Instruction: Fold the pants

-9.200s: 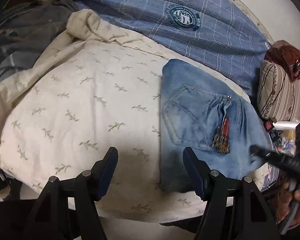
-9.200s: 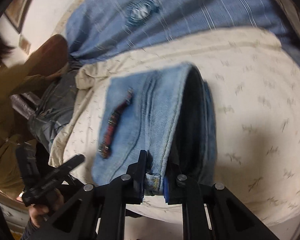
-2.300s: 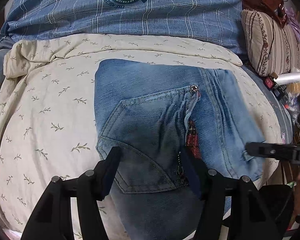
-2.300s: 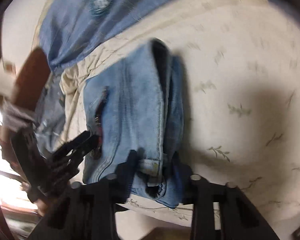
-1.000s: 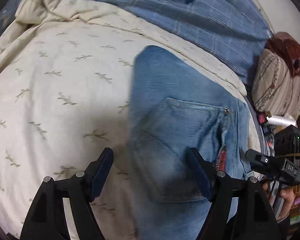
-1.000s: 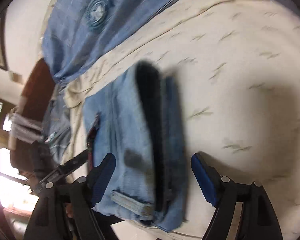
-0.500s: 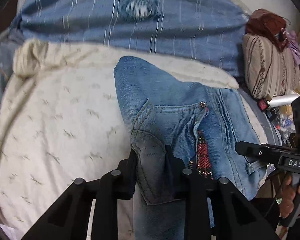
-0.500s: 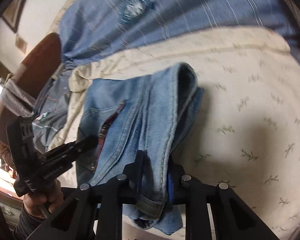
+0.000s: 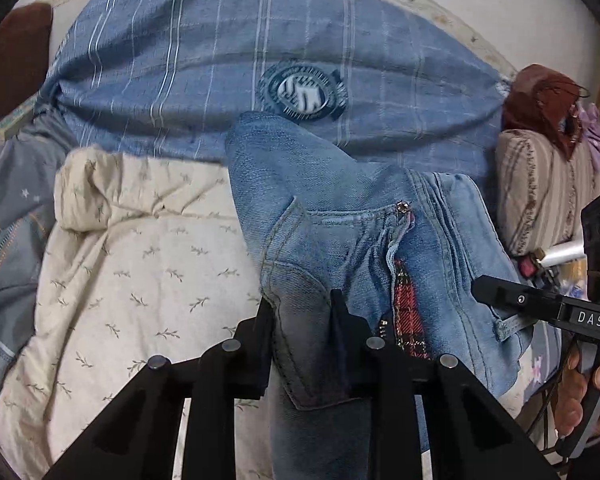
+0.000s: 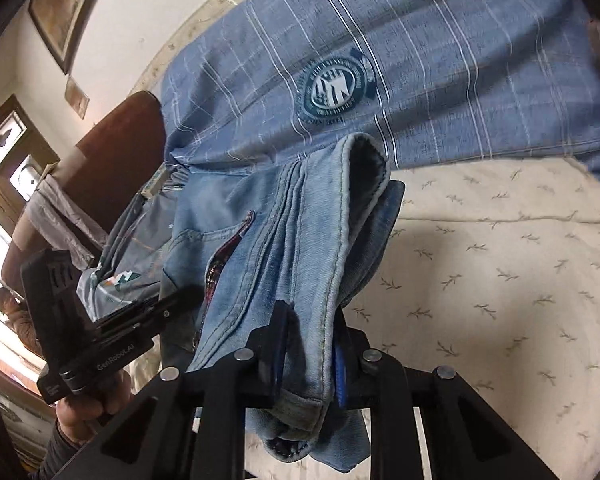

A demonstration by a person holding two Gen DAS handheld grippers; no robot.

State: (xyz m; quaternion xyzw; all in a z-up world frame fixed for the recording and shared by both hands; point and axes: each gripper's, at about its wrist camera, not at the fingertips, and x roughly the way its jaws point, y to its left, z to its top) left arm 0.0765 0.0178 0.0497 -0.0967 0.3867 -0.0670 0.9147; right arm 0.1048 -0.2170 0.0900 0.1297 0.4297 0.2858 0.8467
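Two bedcovers, blue plaid spread (image 9: 228, 64) behind, cream leaf-print quilt (image 9: 140, 280) in front. Folded jeans (image 9: 340, 208) raised above quilt. Left gripper (image 9: 302, 320) pinched on back-pocket edge; right gripper (image 10: 310, 344) pinched on waistband hem. Red plaid strip (image 9: 408, 312) beside pocket.

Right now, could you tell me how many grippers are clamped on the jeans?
2. The left gripper pinches the jeans at the back-pocket side; the right gripper pinches the belt-loop edge on the other side. Nothing else grips the denim in view.
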